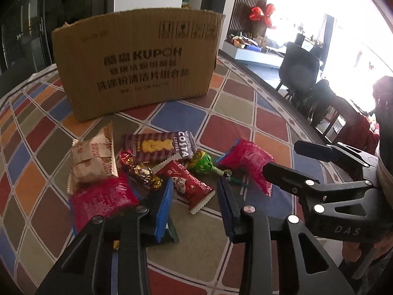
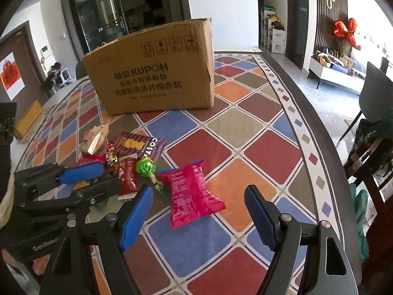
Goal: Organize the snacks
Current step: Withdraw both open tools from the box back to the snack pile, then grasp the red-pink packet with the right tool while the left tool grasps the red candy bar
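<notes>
Chequered tablecloth (image 2: 245, 127) — box (image 2: 152, 73), snacks — both tools agape: left tool (image 1: 196, 196), right tool (image 2: 199, 211).

Glass doors (image 2: 98, 19), white wall (image 2: 221, 0), dark chair (image 1: 298, 67), sunlit window (image 1: 343, 24)

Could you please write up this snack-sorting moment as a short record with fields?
surface: table with a coloured diamond-pattern cloth
container: cardboard box, upright behind the snacks
snacks: all on the cloth, none seen in the box
nearest left tool: red candy packet, lying between the open pads, not pinched
nearest right tool: pink packet, between the wide-open pads, untouched
others: Costa biscuit pack, green lollipop, beige wrapped cake, gold foil candy
</notes>
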Demonstrator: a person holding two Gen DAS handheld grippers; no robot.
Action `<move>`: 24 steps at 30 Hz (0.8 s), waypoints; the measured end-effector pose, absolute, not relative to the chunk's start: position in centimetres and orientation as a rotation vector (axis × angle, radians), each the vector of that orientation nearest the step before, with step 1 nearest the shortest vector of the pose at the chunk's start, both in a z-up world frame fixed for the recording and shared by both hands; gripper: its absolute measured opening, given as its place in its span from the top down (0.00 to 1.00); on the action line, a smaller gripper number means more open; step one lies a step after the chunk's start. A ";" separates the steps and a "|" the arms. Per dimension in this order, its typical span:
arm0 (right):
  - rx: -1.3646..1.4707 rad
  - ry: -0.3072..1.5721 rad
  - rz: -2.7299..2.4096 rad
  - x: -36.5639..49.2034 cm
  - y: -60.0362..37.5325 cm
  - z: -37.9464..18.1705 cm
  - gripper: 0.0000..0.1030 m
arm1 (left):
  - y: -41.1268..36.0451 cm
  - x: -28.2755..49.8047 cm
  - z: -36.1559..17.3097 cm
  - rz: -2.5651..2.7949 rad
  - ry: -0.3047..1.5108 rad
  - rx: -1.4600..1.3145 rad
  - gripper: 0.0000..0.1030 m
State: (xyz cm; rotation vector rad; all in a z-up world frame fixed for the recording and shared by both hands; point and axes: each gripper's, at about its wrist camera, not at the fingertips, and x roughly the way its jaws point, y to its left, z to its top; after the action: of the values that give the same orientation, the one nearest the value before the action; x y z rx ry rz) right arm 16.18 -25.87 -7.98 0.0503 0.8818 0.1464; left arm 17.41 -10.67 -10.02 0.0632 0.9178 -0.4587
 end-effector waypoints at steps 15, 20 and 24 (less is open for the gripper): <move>0.119 0.924 0.172 17.5 -26.0 -9.5 0.35 | -11.8 19.3 -11.6 -0.388 0.962 0.096 0.66; 0.111 0.941 0.182 18.0 -25.5 -9.9 0.40 | -11.8 19.9 -11.7 -0.382 0.962 0.078 0.66; 0.129 0.966 0.182 18.3 -25.6 -10.5 0.46 | -11.6 20.2 -11.7 -0.391 0.965 0.057 0.68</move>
State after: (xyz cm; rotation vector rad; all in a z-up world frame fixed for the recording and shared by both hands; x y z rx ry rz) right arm 18.35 -25.61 -10.53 0.1294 0.9660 0.1822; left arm 20.24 -11.57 -11.70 0.0567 0.9648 -0.3905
